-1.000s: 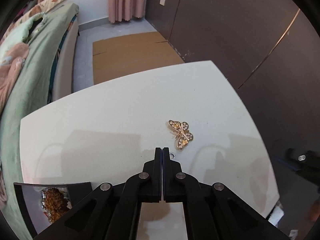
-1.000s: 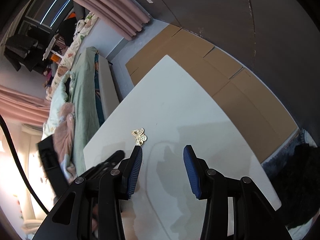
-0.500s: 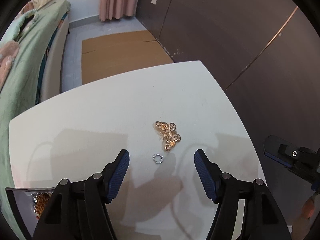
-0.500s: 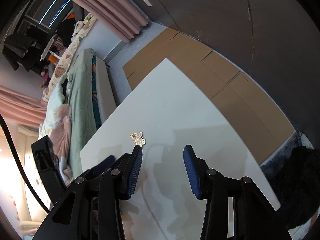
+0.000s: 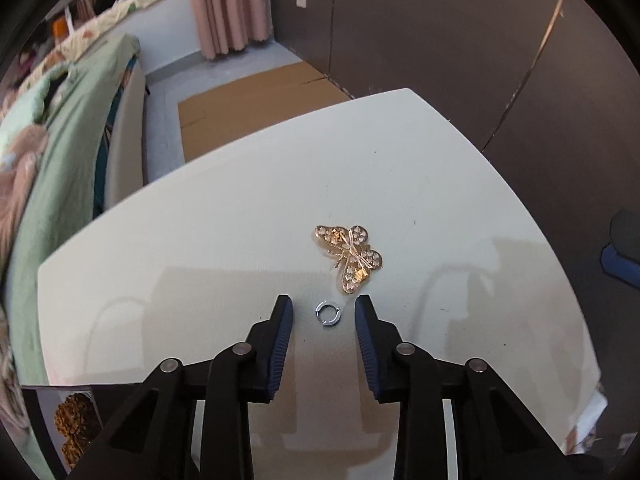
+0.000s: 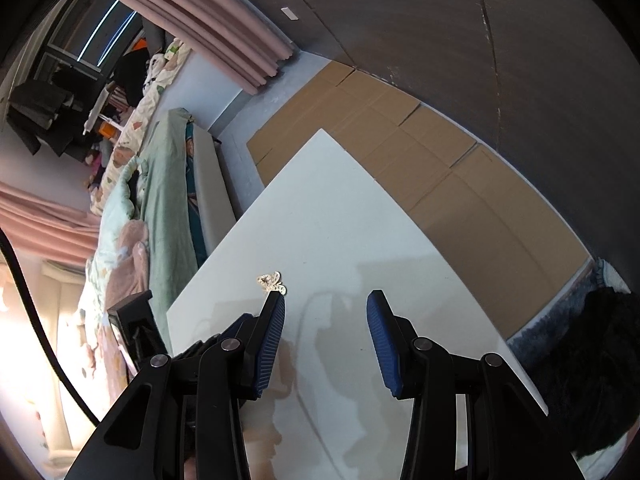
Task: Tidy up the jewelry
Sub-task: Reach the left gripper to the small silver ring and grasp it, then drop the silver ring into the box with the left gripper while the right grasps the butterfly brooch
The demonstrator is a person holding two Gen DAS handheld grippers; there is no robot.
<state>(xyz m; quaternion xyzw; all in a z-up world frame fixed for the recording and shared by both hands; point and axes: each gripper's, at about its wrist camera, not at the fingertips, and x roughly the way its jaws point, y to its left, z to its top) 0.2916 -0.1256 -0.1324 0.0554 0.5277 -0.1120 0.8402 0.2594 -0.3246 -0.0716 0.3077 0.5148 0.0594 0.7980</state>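
Left wrist view: the left hand-held gripper (image 5: 323, 307) sits low in the frame with its blue-padded fingers (image 5: 280, 334) spread apart, holding nothing.
Ring: a small silver ring (image 5: 328, 314) lies flat on the white tabletop (image 5: 224, 240), in the gap between the two fingertips, touching neither.
Brooch: a gold butterfly brooch (image 5: 351, 256) lies just above and slightly right of the ring, near the frame's centre; it is close to the ring but apart from it.
Tray: at the lower left corner of the frame a dark tray (image 5: 48, 432) shows gold, beaded pieces (image 5: 74, 426); what they are is unclear.
Right wrist view: the right hand-held gripper (image 6: 326, 300) also has its blue fingers spread wide, with only bare tabletop (image 6: 340, 220) between them.
Brooch from the right: the butterfly brooch (image 6: 271, 281) shows just above the tip of the finger on the left of the frame; whether it touches is unclear.
Surroundings: a bed with green bedding (image 5: 60, 120) fills the left side, pink curtains (image 5: 230, 4) hang at the top, and flat cardboard (image 5: 256, 100) lies on the floor beyond the tabletop.
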